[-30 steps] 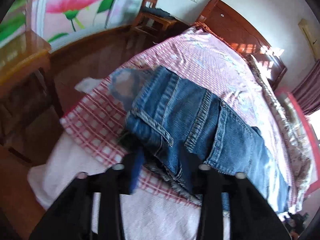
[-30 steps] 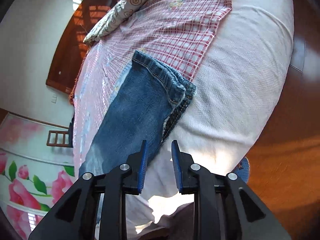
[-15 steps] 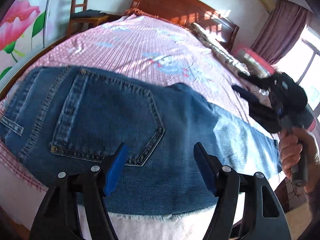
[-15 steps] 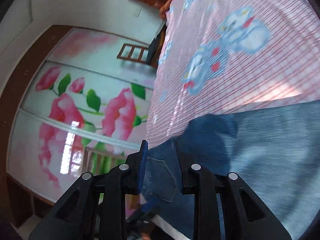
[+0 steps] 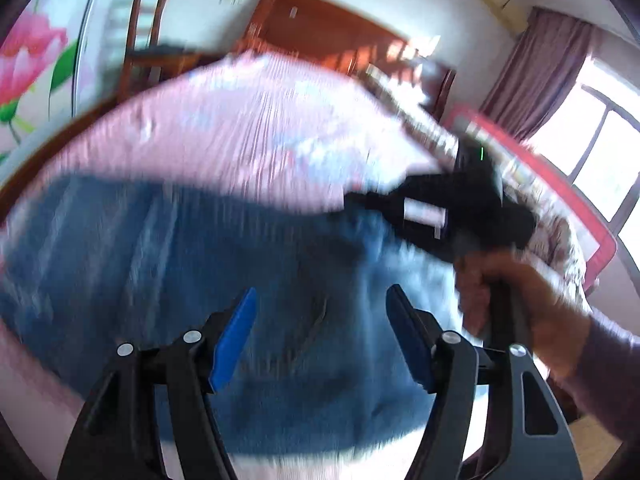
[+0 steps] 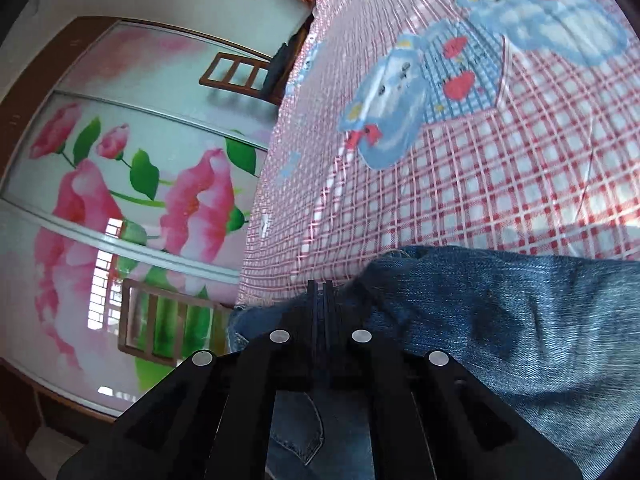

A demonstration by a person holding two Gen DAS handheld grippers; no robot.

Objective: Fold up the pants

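Room: bedroom with a wooden headboard point(image 5: 320, 28), a flower-painted wardrobe point(image 6: 120, 200) and a bright window point(image 5: 600, 152); the left view is badly motion-blurred.
Surface: pink checked bed sheet point(image 6: 500, 184) with blue cartoon figures, covering the bed.
Pants: the blue jeans point(image 5: 200, 280) lie on the sheet along the near edge of the bed. In my left view they fill the lower half, spreading from about 9 o'clock across to 3 o'clock.
Long axis: I judge it runs side to side across my left view, roughly parallel to the bed edge; the blur hides which end is the waist there. In my right view a back pocket shows low at 6 o'clock.
Left tongs point(image 5: 320, 336): spread wide, holding nothing, hovering over the middle of the denim, which lies straight ahead at 12 o'clock.
Right tongs point(image 6: 320, 296): pressed together, tips at a raised edge of the denim; I think cloth is pinched between them but cannot confirm it. The fabric runs off toward 3 o'clock.
Right hand point(image 5: 516, 292): seen from my left view at 3 o'clock, gripping the handle.
Nearer hand: my right is already at the cloth; my left is above it and apart.
Next move, my guess: carry the pinched end over along the long axis.
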